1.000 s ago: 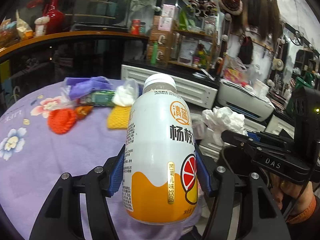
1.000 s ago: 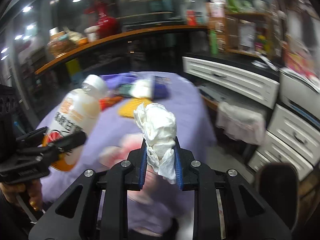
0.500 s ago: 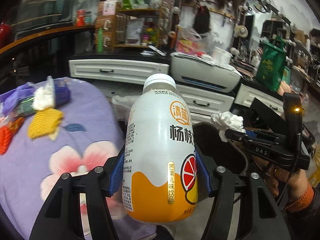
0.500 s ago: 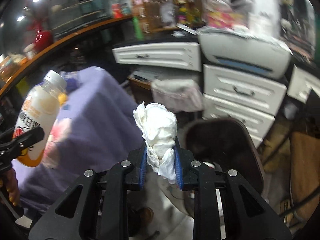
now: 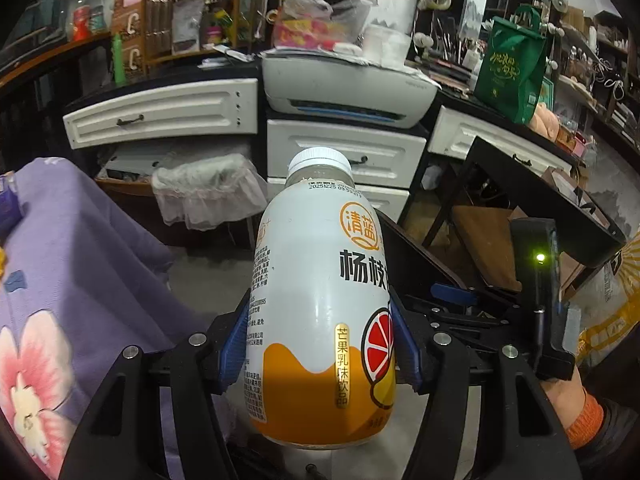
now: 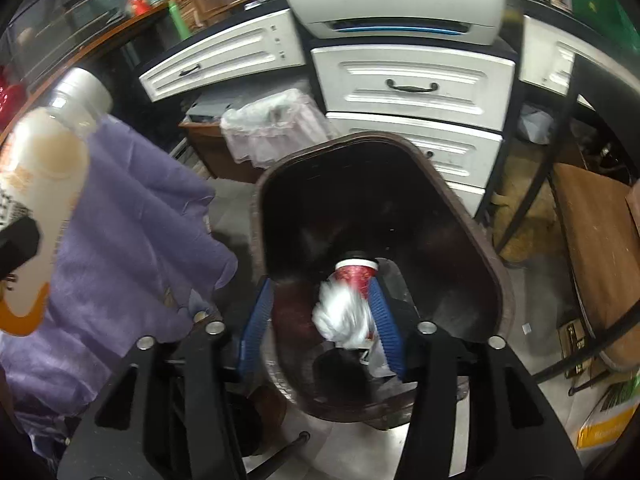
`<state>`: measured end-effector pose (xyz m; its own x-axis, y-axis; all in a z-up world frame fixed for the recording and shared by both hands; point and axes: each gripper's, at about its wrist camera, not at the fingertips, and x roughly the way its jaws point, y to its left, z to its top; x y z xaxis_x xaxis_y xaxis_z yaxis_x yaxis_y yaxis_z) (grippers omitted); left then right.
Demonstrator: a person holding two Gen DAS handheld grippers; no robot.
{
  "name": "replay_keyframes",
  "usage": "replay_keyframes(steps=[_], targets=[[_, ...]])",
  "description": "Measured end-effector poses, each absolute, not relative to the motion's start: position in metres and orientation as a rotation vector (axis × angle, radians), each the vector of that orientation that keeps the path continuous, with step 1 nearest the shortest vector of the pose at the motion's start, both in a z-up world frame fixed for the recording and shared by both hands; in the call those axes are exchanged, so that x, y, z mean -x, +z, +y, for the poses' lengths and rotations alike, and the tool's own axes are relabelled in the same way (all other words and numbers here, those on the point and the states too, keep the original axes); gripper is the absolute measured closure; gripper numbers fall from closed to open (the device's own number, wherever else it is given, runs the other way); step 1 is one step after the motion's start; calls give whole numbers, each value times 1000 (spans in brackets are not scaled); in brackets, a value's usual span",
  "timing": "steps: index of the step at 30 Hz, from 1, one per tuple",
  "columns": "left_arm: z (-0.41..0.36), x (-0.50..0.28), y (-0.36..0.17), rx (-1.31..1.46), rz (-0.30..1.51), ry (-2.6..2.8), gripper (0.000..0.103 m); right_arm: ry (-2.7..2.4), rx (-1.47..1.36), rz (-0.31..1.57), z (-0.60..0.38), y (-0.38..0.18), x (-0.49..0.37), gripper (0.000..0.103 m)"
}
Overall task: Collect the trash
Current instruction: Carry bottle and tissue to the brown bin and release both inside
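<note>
A white and orange drink bottle (image 5: 320, 292) with a white cap stands upright in my left gripper (image 5: 320, 320), whose blue pads press on its sides. The same bottle (image 6: 44, 184) shows at the left of the right wrist view. My right gripper (image 6: 320, 292) hangs over the mouth of a dark brown trash bin (image 6: 460, 208) and its jaws are opening. A crumpled white tissue (image 6: 344, 316), blurred, lies loose between the pads, close to the right one and apart from the left one. A red cup (image 6: 356, 274) lies deeper in the bin.
A purple flowered tablecloth (image 5: 80, 272) hangs at the left. White drawers (image 6: 412, 84) and a printer (image 5: 340, 92) stand behind, with a clear bag-lined basket (image 5: 208, 196) below them. A black-framed table (image 5: 540, 200) is at the right. A hand with an orange cuff (image 5: 580, 412) holds the right gripper.
Both grippers swung away from the table to the bin and tipped downward. The right jaws spread apart and the tissue sank from between the pads. The left gripper still grips the bottle.
</note>
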<state>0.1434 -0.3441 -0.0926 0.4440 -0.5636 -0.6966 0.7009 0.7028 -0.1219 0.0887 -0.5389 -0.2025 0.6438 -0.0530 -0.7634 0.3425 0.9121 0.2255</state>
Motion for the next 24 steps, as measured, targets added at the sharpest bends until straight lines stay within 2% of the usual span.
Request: replay_keyframes(steps=[9, 24], targets=[[-397, -154, -126, -229, 886, -824, 42, -351, -391, 748, -578, -175, -63, 44], [-464, -160, -176, -270, 1065, -884, 41, -439, -462, 705, -616, -166, -41, 42]])
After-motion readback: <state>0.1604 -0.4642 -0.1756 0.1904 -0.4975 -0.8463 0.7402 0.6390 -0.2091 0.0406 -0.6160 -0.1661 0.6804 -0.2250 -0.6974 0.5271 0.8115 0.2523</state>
